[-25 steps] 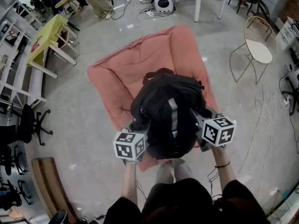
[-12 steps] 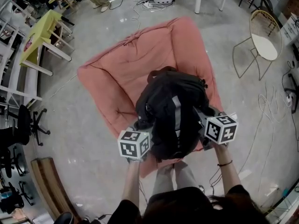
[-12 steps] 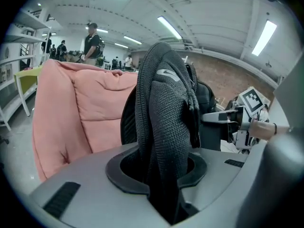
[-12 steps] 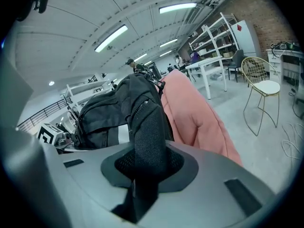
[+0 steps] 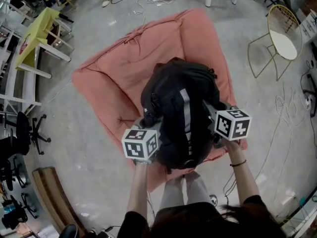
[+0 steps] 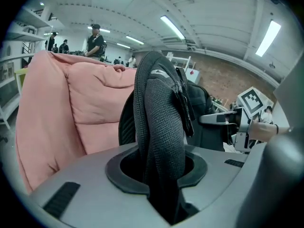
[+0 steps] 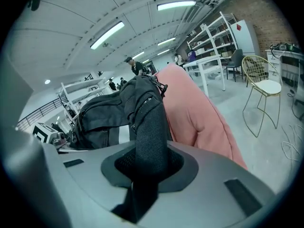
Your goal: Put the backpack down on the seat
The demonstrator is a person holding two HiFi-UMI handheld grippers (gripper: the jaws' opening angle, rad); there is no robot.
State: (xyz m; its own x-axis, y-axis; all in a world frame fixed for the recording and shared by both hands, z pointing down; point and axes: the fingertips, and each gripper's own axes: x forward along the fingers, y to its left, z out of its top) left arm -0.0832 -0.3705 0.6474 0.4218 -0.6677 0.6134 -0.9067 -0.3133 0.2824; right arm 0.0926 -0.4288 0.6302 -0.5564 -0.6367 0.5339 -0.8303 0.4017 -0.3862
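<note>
The left hand-held gripper [image 6: 162,175] and right hand-held gripper [image 7: 142,175] each clamp a padded strap [image 6: 159,122] of the black backpack [image 5: 181,110], hanging lengthwise between them, just above the pink cushioned seat [image 5: 114,78] ahead and below.

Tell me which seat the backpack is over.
The big pink cushioned seat, directly beneath the backpack; the gold wire chair with the white pad stands off right, the black office chair off left.

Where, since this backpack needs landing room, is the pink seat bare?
Bare: the seat cushion left of the backpack, out to its padded left arm and backrest. Crowded: the front right, under the backpack.
</note>
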